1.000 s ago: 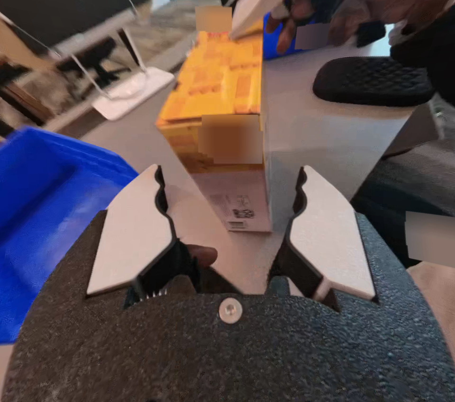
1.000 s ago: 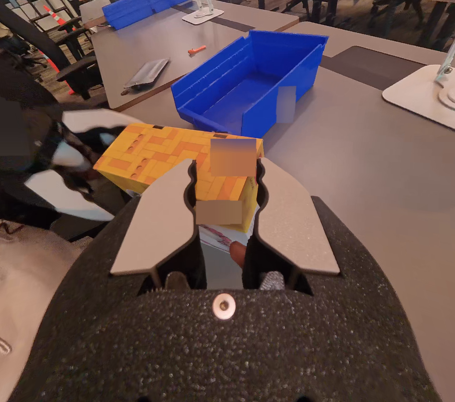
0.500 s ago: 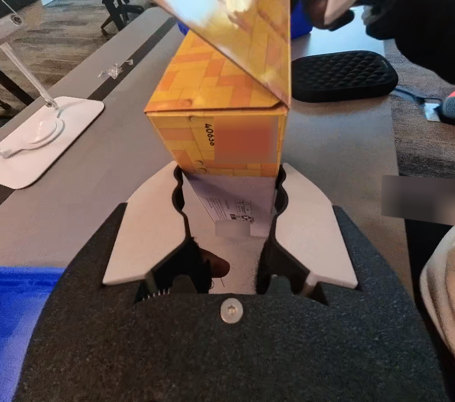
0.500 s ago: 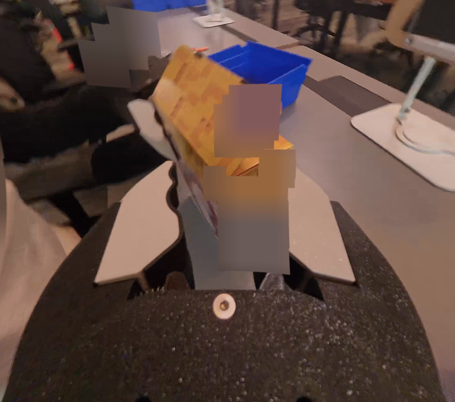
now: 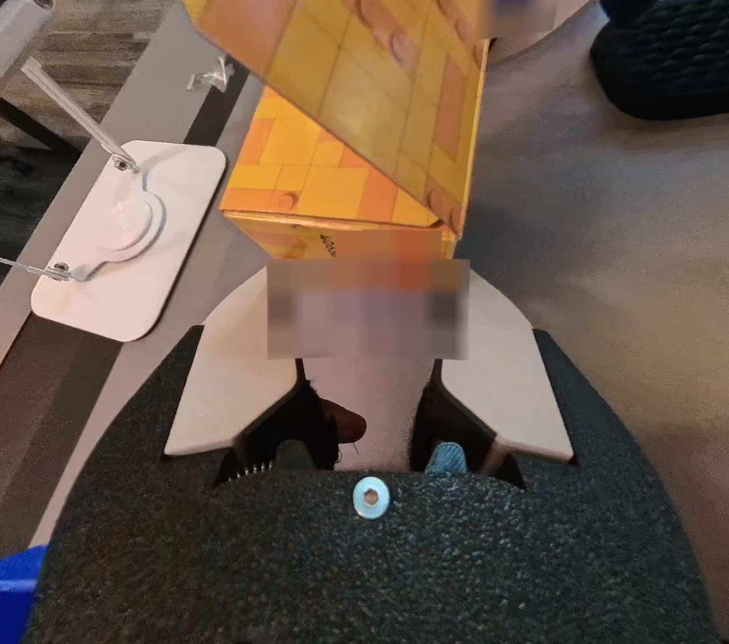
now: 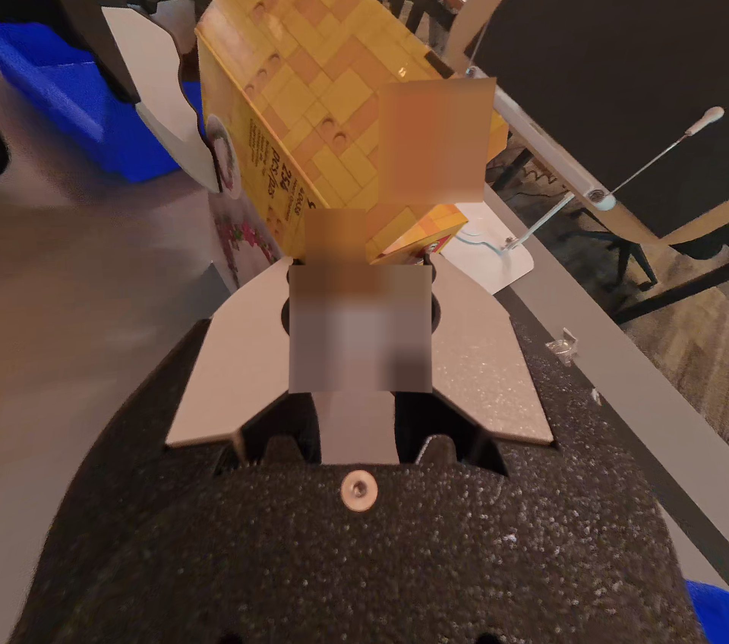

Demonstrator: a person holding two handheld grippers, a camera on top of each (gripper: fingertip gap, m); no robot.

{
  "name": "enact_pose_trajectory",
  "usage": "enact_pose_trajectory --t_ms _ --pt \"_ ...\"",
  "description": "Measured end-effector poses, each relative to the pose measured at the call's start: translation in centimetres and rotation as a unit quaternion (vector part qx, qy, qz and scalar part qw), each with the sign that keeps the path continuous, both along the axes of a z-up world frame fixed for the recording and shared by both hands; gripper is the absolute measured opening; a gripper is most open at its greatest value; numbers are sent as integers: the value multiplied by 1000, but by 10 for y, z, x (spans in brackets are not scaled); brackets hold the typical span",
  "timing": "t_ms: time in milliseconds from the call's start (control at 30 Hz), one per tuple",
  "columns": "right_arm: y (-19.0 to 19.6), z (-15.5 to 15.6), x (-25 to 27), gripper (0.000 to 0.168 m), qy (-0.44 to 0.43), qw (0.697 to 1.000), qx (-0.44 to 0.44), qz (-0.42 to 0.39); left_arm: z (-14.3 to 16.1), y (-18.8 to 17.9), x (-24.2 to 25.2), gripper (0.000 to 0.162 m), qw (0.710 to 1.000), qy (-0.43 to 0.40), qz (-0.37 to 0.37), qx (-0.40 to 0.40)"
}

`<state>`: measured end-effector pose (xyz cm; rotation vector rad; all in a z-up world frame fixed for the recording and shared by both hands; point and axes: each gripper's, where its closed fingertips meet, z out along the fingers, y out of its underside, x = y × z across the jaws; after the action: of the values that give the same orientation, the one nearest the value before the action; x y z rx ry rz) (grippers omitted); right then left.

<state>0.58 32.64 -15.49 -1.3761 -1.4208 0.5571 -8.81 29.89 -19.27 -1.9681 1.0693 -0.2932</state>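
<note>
A yellow cardboard box (image 5: 315, 187) with a brick pattern lies on the grey table (image 5: 591, 270). A large yellow panel (image 5: 355, 33) of it stands tilted up over the body like a raised lid. My left gripper (image 5: 367, 289) is shut on the box's near end, with its white underside between the fingers. In the right wrist view the yellow box (image 6: 315, 104) tilts up and away. My right gripper (image 6: 361, 270) is shut on its near end, though a mosaic patch hides the contact. The left gripper's finger (image 6: 165, 104) rests against the box's far left side.
A white stand base (image 5: 118, 250) sits left of the box and also shows in the right wrist view (image 6: 493, 262). A blue bin (image 6: 79, 104) stands behind the left gripper. A black mesh pad (image 5: 670, 61) lies at the far right. A dark panel (image 6: 611, 53) stands beyond the table edge.
My left gripper went from open to shut on the box's end. The yellow panel swung up from flat to steeply tilted. Both views turned and moved closer to the box.
</note>
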Motion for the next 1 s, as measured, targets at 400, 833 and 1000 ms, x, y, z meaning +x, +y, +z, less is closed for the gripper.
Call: enact_pose_trajectory --t_ms 400,833,1000 --pt "30 3 18 88 -27 997 -69 -18 46 17 -49 85 998 -2 54 26" --pt "-5 -52 350 75 -261 940 -88 -201 -48 -185 -120 64 970 217 110 -22" --pt "13 -76 379 65 -345 912 -13 -223 -77 -192 -136 46 960 247 123 -54"
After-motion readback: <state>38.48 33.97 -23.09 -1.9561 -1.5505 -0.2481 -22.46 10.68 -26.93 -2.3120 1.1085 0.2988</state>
